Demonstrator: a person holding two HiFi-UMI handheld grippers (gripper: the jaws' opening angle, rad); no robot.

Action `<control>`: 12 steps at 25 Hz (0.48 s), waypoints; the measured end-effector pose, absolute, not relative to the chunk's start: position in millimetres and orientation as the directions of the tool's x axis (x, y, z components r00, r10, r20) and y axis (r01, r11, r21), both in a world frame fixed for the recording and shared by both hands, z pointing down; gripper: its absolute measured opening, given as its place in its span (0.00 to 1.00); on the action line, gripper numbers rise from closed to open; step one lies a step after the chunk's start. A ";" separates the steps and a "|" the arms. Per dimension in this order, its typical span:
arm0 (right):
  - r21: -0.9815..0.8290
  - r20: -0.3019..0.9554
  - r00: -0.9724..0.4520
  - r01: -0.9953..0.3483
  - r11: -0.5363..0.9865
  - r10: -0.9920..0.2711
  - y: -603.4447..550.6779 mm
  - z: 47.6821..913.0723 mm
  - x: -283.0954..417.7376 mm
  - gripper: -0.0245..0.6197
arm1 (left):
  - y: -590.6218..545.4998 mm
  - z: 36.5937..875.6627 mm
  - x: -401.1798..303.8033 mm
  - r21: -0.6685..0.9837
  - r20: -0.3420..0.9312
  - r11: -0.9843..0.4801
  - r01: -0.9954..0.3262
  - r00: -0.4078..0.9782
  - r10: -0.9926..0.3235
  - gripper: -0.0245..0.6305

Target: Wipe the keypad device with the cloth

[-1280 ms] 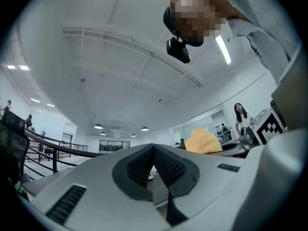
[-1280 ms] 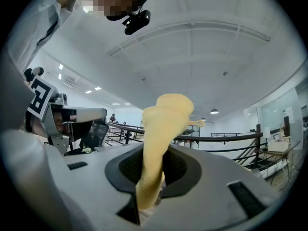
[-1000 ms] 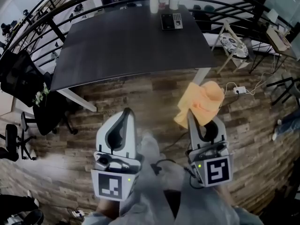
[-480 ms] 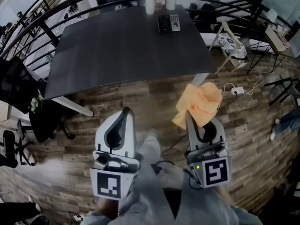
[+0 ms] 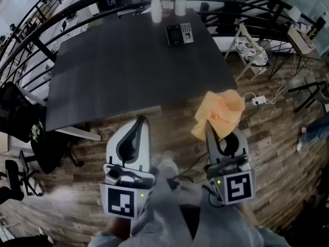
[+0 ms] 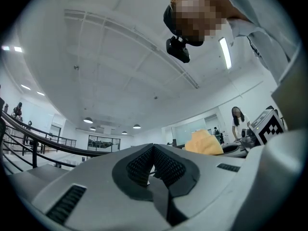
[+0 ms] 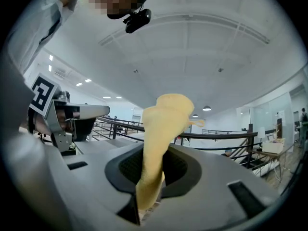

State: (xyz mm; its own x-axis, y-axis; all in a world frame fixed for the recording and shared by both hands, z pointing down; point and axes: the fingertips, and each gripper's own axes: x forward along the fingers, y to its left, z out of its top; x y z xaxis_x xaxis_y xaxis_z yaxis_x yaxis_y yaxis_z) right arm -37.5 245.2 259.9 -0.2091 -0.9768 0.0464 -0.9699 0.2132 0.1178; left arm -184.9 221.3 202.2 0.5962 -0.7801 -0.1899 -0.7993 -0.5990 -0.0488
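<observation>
Brown wooden plank flooring fills the lower part of the head view, and on it stands a large dark rectangular table with a black metal railing curving behind it. The person stands in front of the near edge of the table, so both tools hang over the floor and not over the tabletop. The small dark rectangular keypad device lies at the far end of the table, just in front of two white bottles, well apart from both tools. It is straight ahead, a little to the right of the middle, with its long side running across the table, so I judge the right gripper is somewhat nearer to it. That gripper is clamped on the crumpled orange cloth, which stands up above its tips. The left gripper has its jaws pressed together with nothing between them. Only the head view shows the device and the table; both gripper views look up at the white ceiling, but they confirm the grip on the cloth.
</observation>
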 end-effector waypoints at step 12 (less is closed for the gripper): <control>0.135 0.062 -0.078 -0.987 0.086 -0.995 174.3 254.5 -1.9 0.15 | 129.0 205.0 -148.1 -0.035 -0.176 -0.695 -0.719 0.689 -0.703 0.06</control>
